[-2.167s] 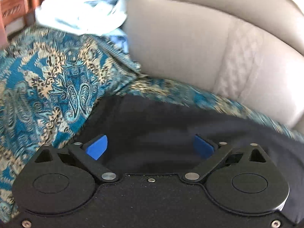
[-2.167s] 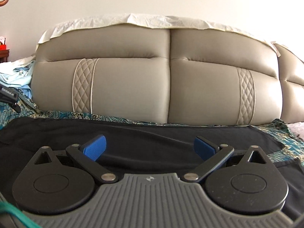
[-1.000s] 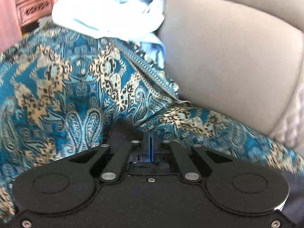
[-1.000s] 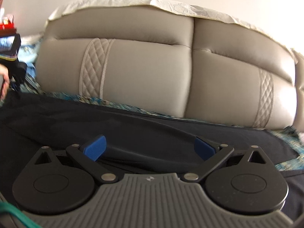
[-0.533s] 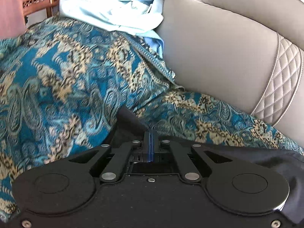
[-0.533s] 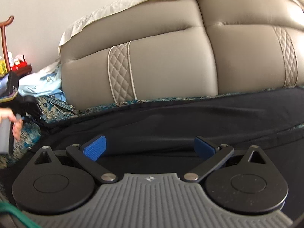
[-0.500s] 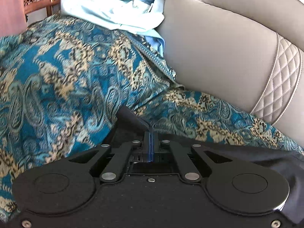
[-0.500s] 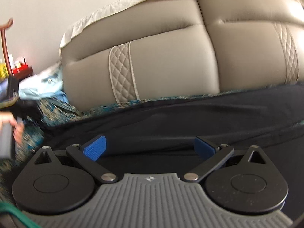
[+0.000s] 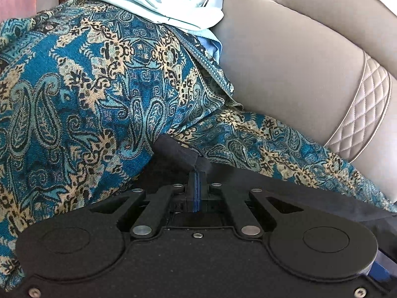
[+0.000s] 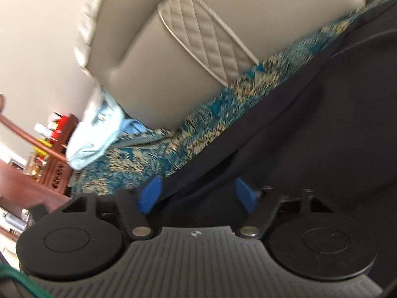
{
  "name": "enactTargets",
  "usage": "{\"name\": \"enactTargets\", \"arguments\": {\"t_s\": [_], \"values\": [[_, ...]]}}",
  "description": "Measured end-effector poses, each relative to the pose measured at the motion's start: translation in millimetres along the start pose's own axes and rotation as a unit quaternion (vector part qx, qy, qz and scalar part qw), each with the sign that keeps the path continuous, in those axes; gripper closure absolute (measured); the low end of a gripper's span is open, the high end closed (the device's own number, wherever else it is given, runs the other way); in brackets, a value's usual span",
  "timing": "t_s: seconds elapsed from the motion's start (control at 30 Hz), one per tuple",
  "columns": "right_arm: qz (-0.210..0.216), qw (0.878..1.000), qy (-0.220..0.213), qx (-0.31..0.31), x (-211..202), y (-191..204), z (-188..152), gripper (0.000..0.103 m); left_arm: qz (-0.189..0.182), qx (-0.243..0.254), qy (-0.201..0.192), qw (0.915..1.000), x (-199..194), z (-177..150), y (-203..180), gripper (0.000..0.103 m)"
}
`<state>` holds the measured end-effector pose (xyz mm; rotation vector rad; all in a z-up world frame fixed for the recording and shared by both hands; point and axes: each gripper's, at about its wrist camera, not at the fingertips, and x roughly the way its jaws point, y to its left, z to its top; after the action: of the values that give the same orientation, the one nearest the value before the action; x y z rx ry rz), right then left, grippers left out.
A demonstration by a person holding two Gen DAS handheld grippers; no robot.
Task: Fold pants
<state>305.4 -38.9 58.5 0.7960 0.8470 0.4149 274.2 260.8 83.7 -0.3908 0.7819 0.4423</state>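
Observation:
The black pants (image 9: 285, 186) lie across a sofa seat covered by a teal paisley throw (image 9: 99, 99). My left gripper (image 9: 197, 173) is shut on a corner of the pants (image 9: 178, 152), which bunches up just past the blue pads. In the right wrist view the pants (image 10: 322, 124) fill the right side, tilted. My right gripper (image 10: 198, 188) has its jaws closing around a fold of the black cloth. The blue fingertips (image 10: 150, 193) still stand apart, and the edge of the cloth runs between them.
A beige leather sofa back (image 9: 310, 62) with a quilted panel rises behind the seat. A pile of light blue clothes (image 9: 161, 2) sits on the armrest end. Wooden furniture (image 10: 49, 168) with small items stands beyond the sofa's end.
My left gripper has stayed shut and dragged the pants corner along the throw. My right gripper has rolled hard, swung toward the pants' edge, and its jaws have narrowed.

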Motion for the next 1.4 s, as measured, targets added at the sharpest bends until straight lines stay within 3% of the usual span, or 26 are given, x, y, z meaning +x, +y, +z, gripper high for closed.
{"name": "enactTargets", "arguments": {"t_s": [0.13, 0.33, 0.43, 0.5, 0.6, 0.73, 0.83, 0.9, 0.97, 1.07, 1.17, 1.23, 1.27, 1.4], "values": [[-0.001, 0.997, 0.046, 0.067, 46, -2, 7, 0.044, -0.013, -0.010, 0.007, 0.9998, 5, 3, 7, 0.102], [-0.005, 0.992, 0.040, 0.118, 88, 1, 5, 0.051, -0.027, -0.022, 0.015, 0.9993, 13, 3, 16, 0.102], [-0.024, 0.989, 0.047, 0.137, 109, 3, 7, 0.070, -0.033, -0.027, 0.018, 0.9989, 15, 3, 19, 0.102], [-0.047, 0.987, 0.043, 0.148, 118, 2, 8, 0.089, -0.026, -0.028, 0.016, 0.9991, 14, 4, 22, 0.103], [-0.048, 0.987, 0.026, 0.153, 118, -1, 4, 0.097, -0.033, -0.035, 0.010, 0.9988, 13, 8, 32, 0.103], [-0.053, 0.992, -0.006, 0.118, 104, 5, 2, 0.100, -0.075, -0.039, 0.003, 0.9964, 8, 9, 44, 0.102], [-0.049, 0.995, -0.016, 0.088, 96, 12, 2, 0.100, -0.089, -0.045, -0.001, 0.9950, 7, 8, 42, 0.085], [-0.050, 0.997, -0.022, 0.060, 90, 18, -1, 0.100, -0.106, -0.073, 0.005, 0.9916, 11, 10, 39, 0.047], [-0.052, 0.998, -0.029, 0.036, 86, 25, -5, 0.100, -0.114, -0.104, 0.005, 0.9881, 15, 13, 35, 0.037], [-0.050, 0.998, -0.040, 0.008, 75, 28, -15, 0.100, -0.120, -0.125, 0.035, 0.9842, 28, 14, 22, 0.032], [-0.045, 0.998, -0.048, -0.005, 59, 25, -25, 0.100, -0.102, -0.135, 0.054, 0.9841, 39, 8, 10, 0.034], [-0.040, 0.998, -0.051, -0.016, 47, 23, -34, 0.100, -0.095, -0.142, 0.057, 0.9837, 43, 3, 7, 0.053], [-0.038, 0.998, -0.053, -0.022, 41, 23, -38, 0.100, -0.105, -0.149, 0.059, 0.9815, 44, -1, 8, 0.076], [-0.035, 0.997, -0.062, -0.039, 23, 21, -56, 0.101, -0.104, -0.150, 0.047, 0.9820, 30, -10, 12, 0.092]]}}
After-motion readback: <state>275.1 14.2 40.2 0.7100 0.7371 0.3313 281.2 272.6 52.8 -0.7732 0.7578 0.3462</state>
